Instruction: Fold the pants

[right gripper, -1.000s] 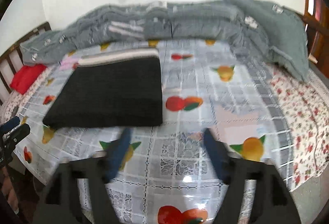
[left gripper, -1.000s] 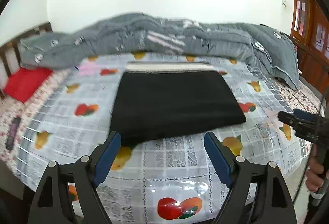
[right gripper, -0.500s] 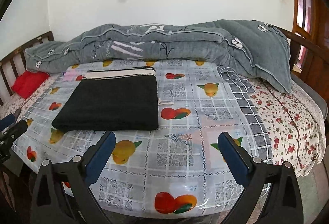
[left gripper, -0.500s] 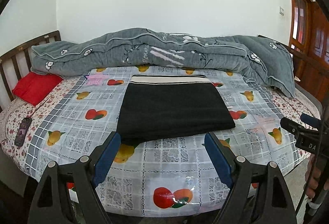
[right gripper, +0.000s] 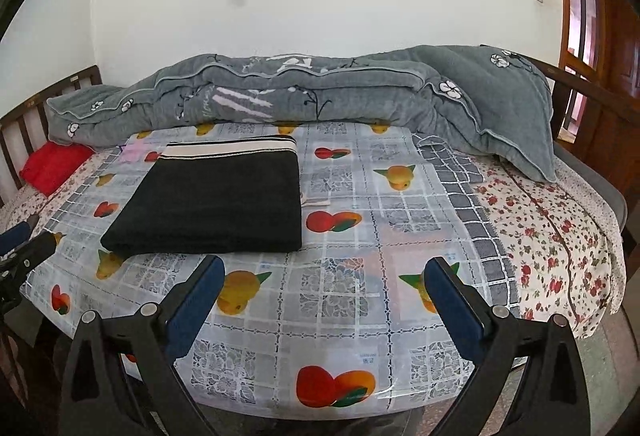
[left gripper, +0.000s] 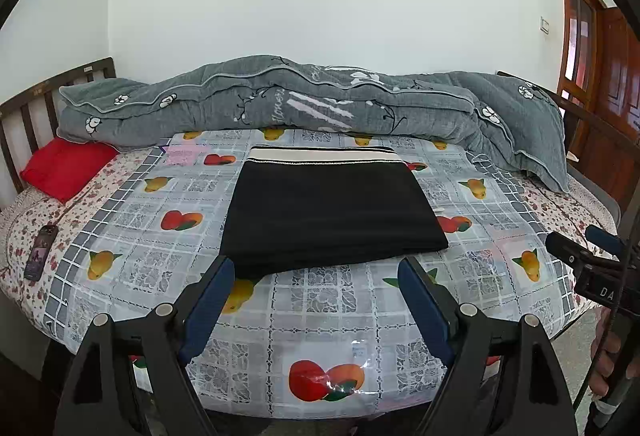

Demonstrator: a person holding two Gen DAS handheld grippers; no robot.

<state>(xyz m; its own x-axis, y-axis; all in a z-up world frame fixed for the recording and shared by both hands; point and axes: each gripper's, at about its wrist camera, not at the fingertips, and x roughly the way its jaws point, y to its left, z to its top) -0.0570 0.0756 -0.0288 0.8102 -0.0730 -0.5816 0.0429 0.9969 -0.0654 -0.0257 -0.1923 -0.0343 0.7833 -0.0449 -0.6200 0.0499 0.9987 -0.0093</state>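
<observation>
The left gripper point(left gripper: 314, 268) hangs just off the near edge of the black pants point(left gripper: 328, 212), its blue-padded jaws spread wide with nothing between them. The right gripper point(right gripper: 322, 268) sits to the near right of the pants point(right gripper: 212, 204); its jaws have just been opening and stand wide apart, with only bare cloth between them. The pants lie folded into a flat rectangle, the cream waistband on the far side, on the fruit-print plastic cover point(left gripper: 320, 300) of the bed. Beyond the pants a grey quilt point(left gripper: 304, 104) lies bunched along the wall. A red pillow point(left gripper: 64, 166) rests far to the left of the pants, by the wooden headboard point(left gripper: 36, 96); a phone point(left gripper: 40, 252) lies near that edge.
</observation>
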